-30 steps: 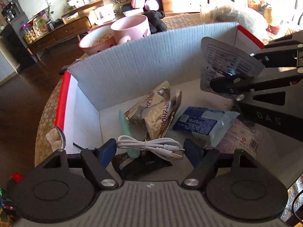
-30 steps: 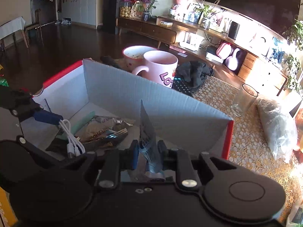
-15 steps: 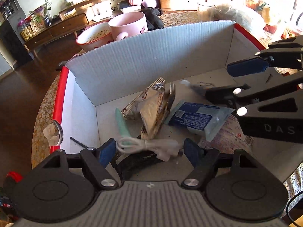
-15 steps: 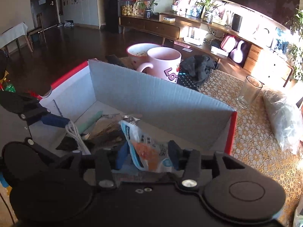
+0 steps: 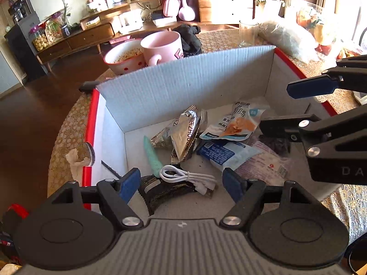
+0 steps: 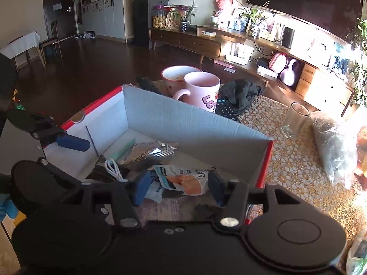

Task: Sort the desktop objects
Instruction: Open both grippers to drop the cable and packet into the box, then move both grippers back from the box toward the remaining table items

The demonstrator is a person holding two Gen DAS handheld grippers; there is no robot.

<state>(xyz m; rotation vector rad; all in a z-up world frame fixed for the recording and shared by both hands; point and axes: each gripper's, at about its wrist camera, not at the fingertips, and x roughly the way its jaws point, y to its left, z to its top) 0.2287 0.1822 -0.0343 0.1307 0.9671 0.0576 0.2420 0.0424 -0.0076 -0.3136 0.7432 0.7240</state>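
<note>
Left view: the packet [image 5: 238, 121] that the right gripper [image 5: 275, 107] pinched a second ago now lies flat in the box [image 5: 183, 78], orange print up, at 1 o'clock of the cable [image 5: 188, 176]. Left gripper [image 5: 181, 183] spread, empty.

Right view: right gripper [image 6: 177, 189] has just been opening; the packet [image 6: 183, 180] lies loose between its jaws.

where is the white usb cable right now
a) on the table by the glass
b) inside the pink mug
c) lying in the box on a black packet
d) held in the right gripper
c: the cable lies coiled in the box, on a black packet, between the open left gripper's fingers but untouched.
</note>
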